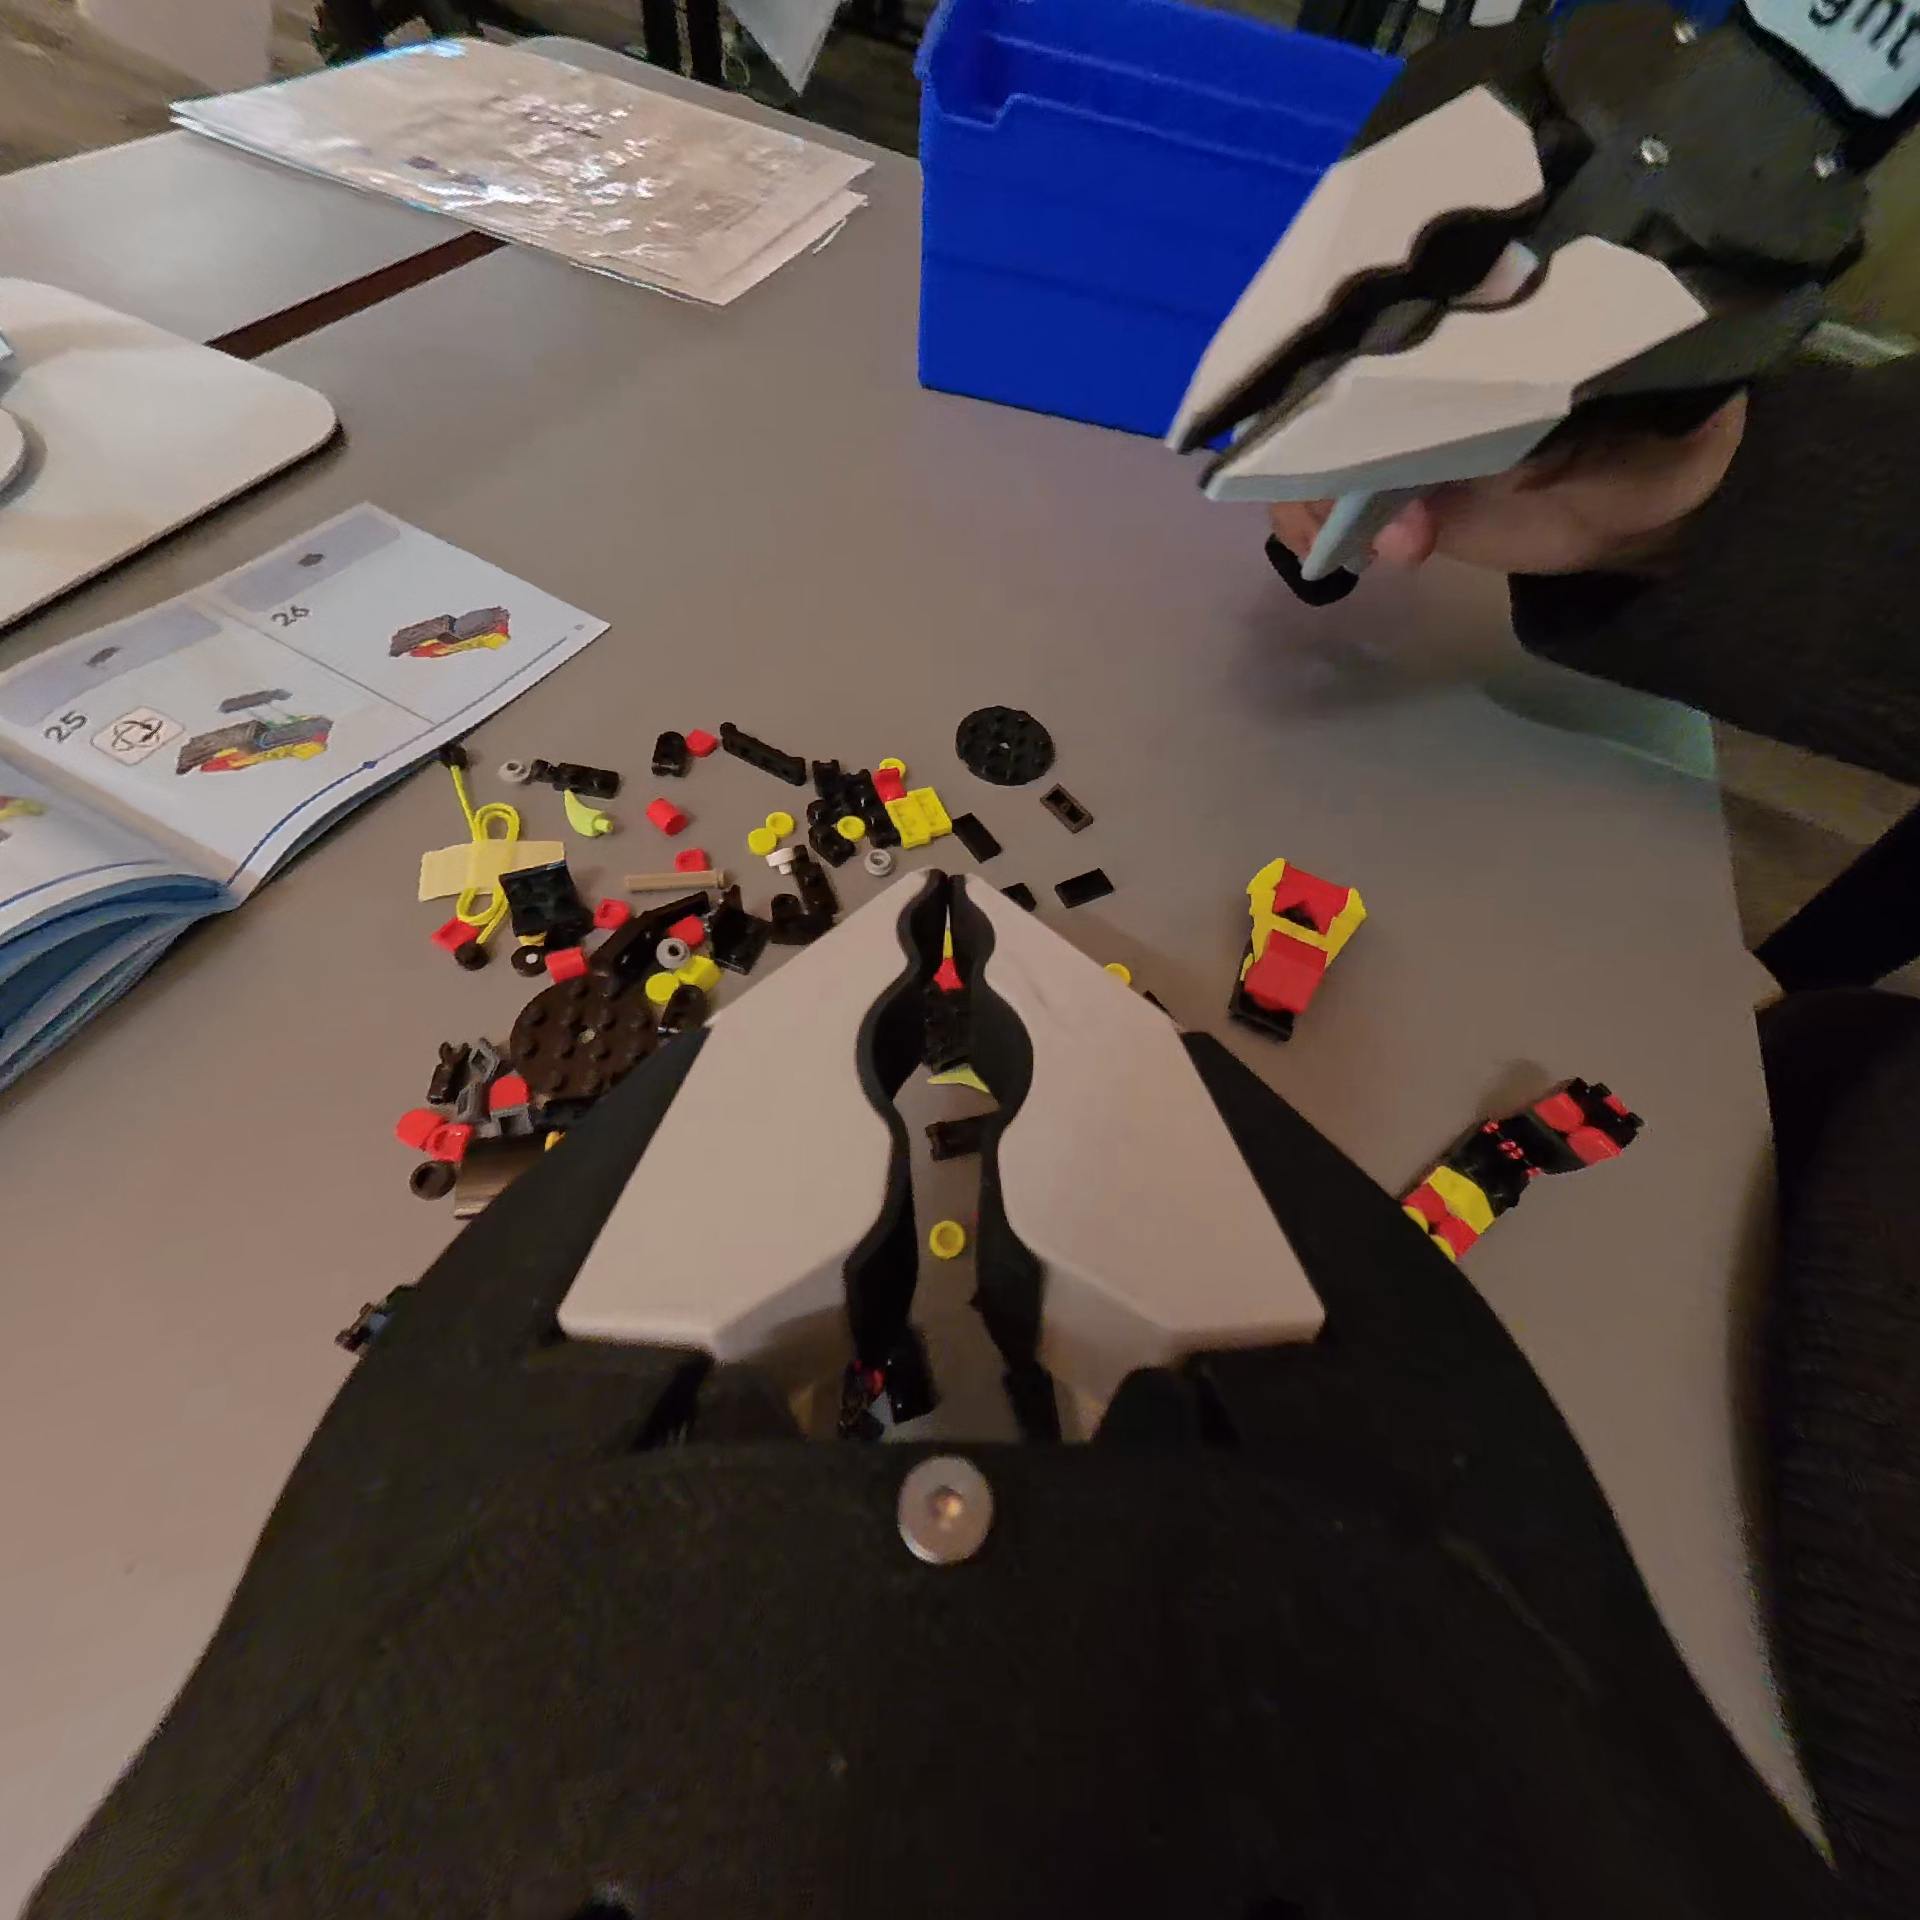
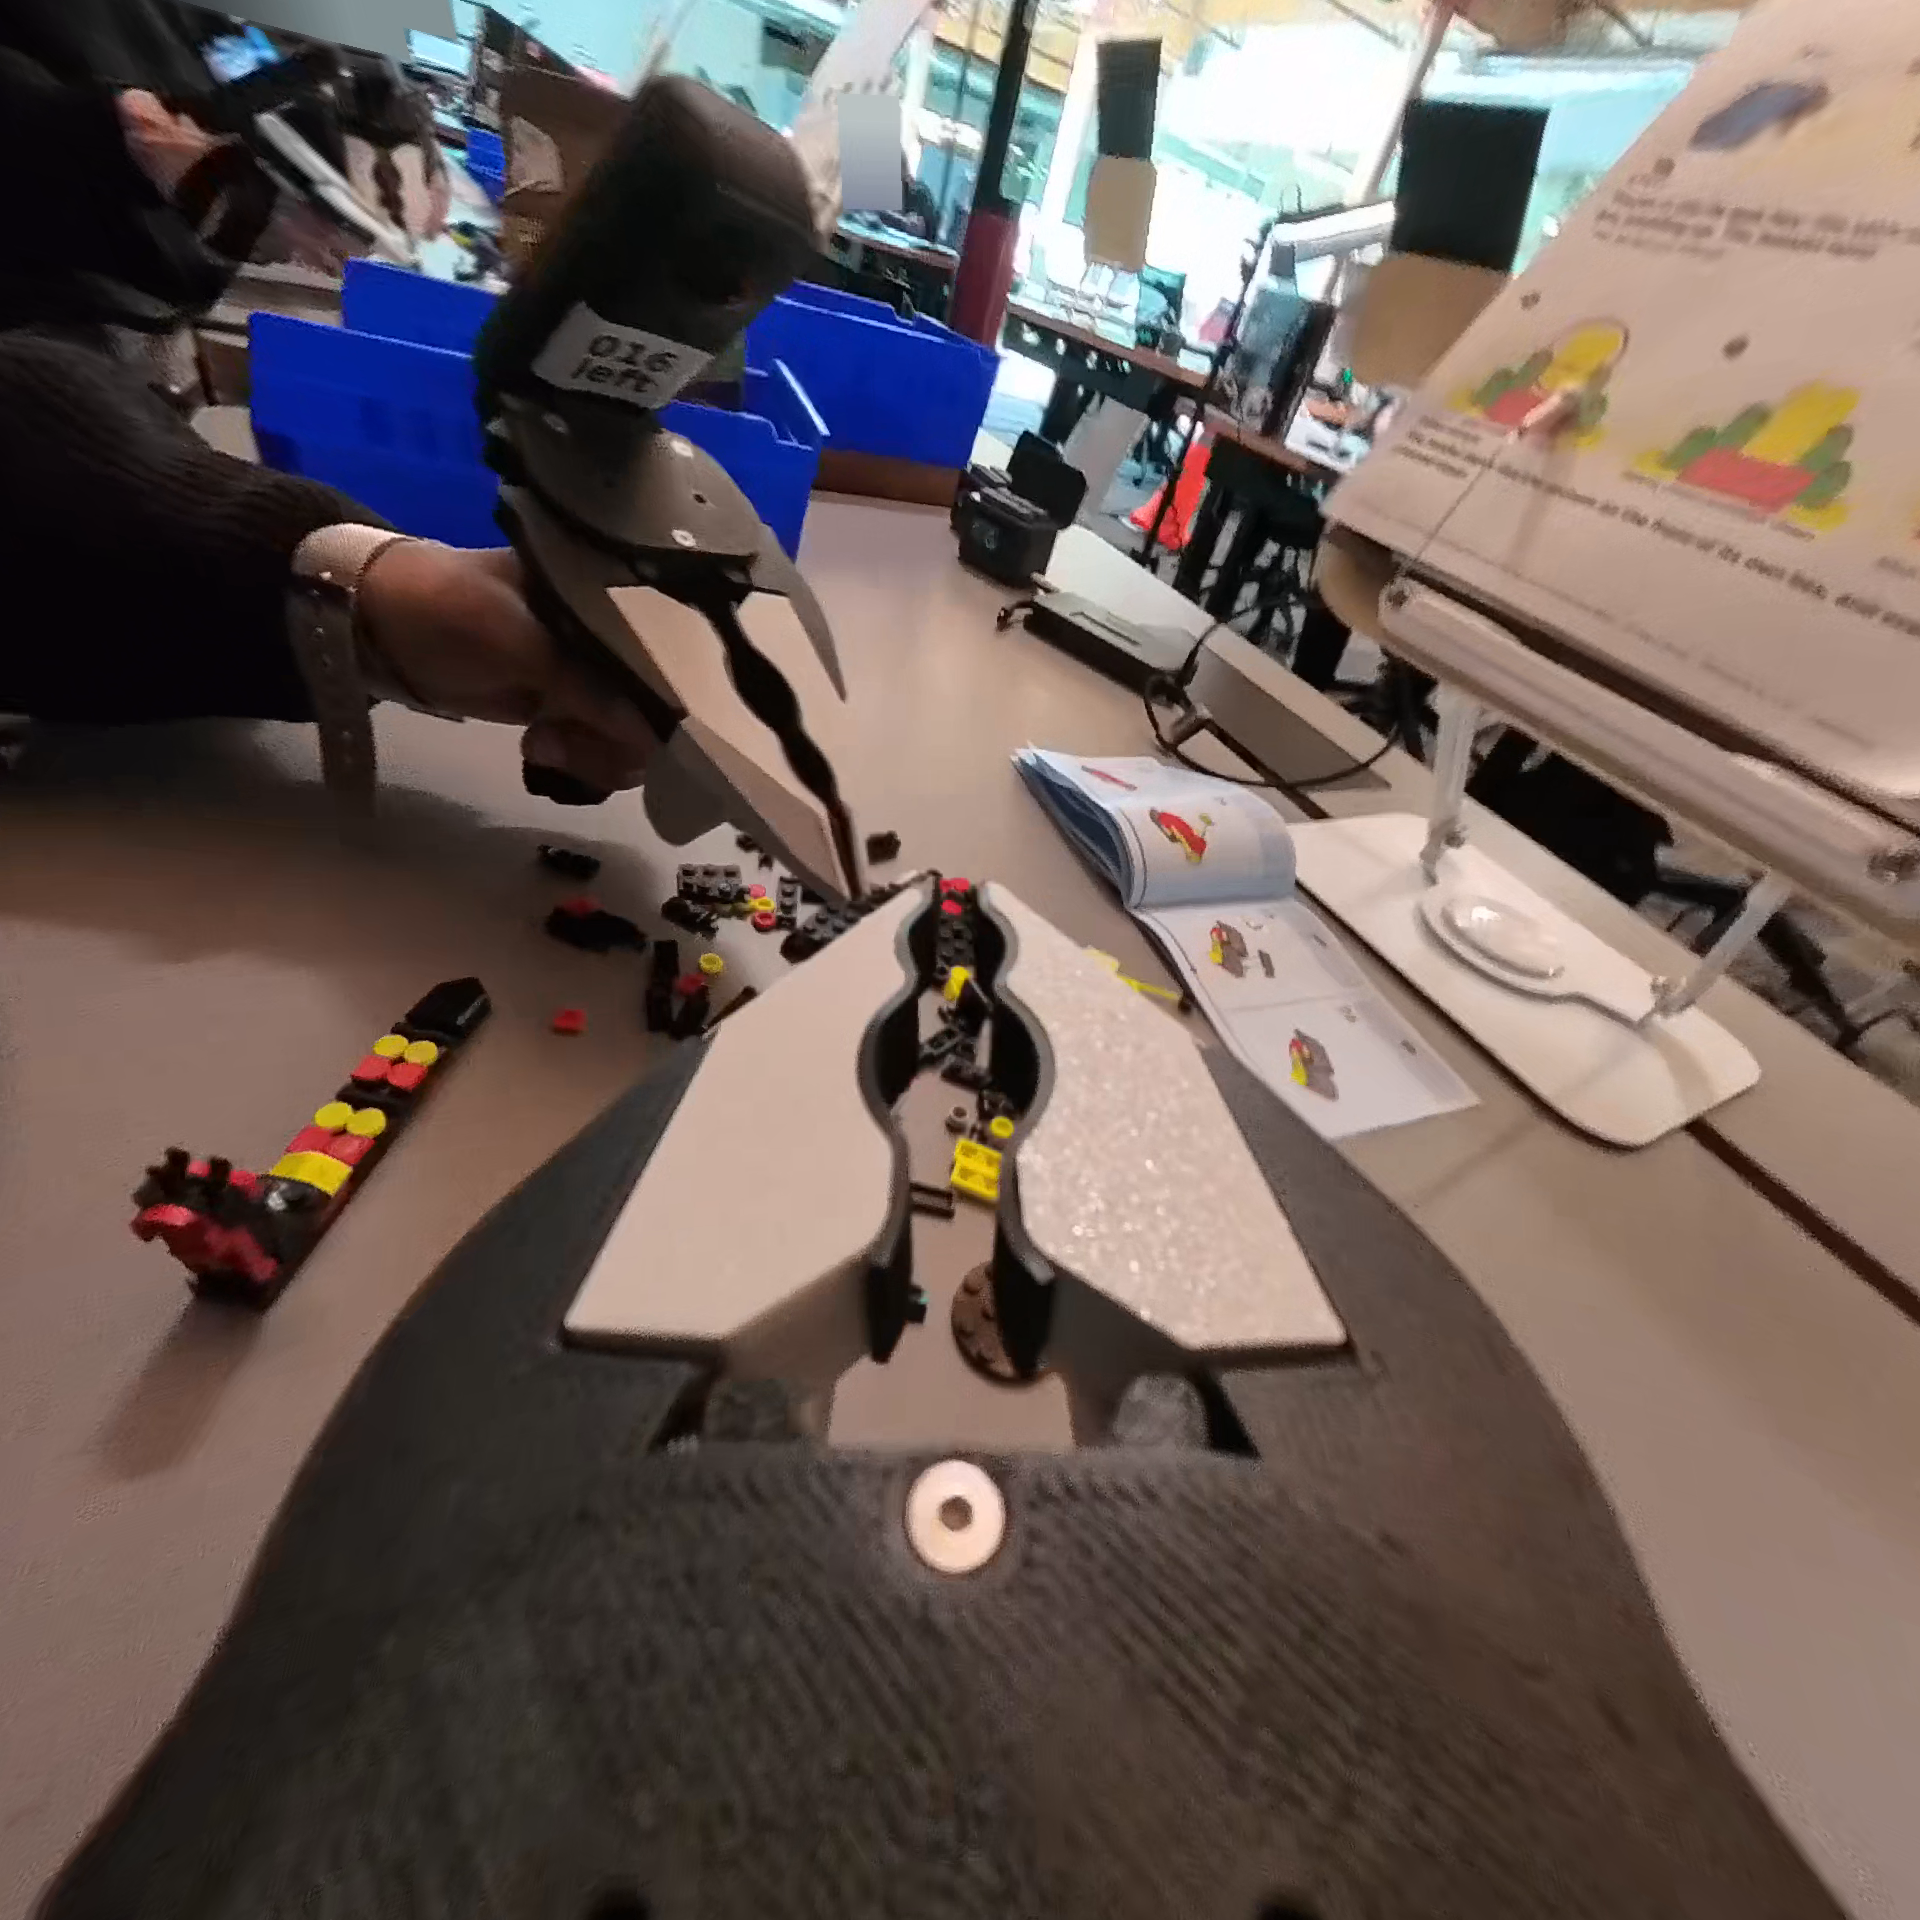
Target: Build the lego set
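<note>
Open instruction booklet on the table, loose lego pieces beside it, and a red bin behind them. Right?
Not quite: the bin is blue, as the left wrist view shows. The open instruction booklet and the loose lego pieces beside it are as you say.

Ahead of the left tool [image 1: 948, 883], glossy plastic lego pieces [image 1: 665, 914] lie on the smooth, matt grey table [image 1: 727, 499]. Beyond them stands a shiny blue plastic bin [image 1: 1081, 239]; left, a paper instruction booklet [image 1: 260, 707].

Your views: dim indoor light, bright windows glaring behind the right view, soft shadows on the desk [image 1: 831, 499], fisheye bending at edges, background blurred.
</note>
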A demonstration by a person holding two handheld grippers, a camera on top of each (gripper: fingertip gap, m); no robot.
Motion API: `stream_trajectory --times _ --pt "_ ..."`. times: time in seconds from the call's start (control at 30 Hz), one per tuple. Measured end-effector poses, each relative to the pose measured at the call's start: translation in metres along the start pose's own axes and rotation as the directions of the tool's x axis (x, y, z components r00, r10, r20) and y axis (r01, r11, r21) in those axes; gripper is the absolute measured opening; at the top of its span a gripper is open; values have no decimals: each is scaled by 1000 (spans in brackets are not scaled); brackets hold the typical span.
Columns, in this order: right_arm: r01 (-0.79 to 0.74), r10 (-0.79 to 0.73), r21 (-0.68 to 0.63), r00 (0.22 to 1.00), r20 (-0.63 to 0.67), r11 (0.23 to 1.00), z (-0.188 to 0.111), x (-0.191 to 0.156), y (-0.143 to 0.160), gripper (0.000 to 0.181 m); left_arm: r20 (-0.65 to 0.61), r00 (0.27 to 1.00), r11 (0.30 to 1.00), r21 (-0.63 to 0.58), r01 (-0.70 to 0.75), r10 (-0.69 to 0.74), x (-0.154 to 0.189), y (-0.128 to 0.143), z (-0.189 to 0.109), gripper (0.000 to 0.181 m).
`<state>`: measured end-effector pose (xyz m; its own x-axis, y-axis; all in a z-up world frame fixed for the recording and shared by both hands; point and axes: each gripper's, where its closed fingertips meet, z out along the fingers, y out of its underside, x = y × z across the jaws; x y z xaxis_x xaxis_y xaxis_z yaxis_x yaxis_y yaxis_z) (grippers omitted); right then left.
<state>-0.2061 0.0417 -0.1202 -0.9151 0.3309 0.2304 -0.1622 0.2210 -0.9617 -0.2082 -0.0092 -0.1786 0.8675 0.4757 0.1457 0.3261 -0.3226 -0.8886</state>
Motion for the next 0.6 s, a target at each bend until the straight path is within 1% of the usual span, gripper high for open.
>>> stream_trajectory --times 0.07,0.13,0.2,0.27,0.37,0.53,0.57,0.6 --pt "-72 71 -32 997 -14 997 1 5 6 7 -9 1000 1000 -18 -12 12 4 3 3 0" --pt "-168 166 -86 986 -31 982 2 10 15 6 -17 1000 999 -28 -18 17 7 5 5 0" --pt "-277 273 -149 961 -51 949 4 14 27 3 -18 1000 1000 -22 -21 21 8 4 6 0" --pt "-347 338 -158 938 -80 925 4 20 34 0 -17 1000 1000 -17 -17 17 8 3 5 0" --pt "-376 361 -139 925 -119 916 2 27 33 0 -14 1000 1000 -10 2 -2 6 3 4 0" --pt "-384 365 -197 922 -127 902 3 24 42 0 -13 1000 1000 -7 14 -14 6 3 4 0" --pt "-383 365 -205 923 -123 901 4 22 43 3 -12 1000 1000 -8 12 -12 6 3 4 0" --pt "-380 366 -210 925 -104 901 5 19 43 12 -10 1000 1000 -11 10 -10 7 3 5 1"
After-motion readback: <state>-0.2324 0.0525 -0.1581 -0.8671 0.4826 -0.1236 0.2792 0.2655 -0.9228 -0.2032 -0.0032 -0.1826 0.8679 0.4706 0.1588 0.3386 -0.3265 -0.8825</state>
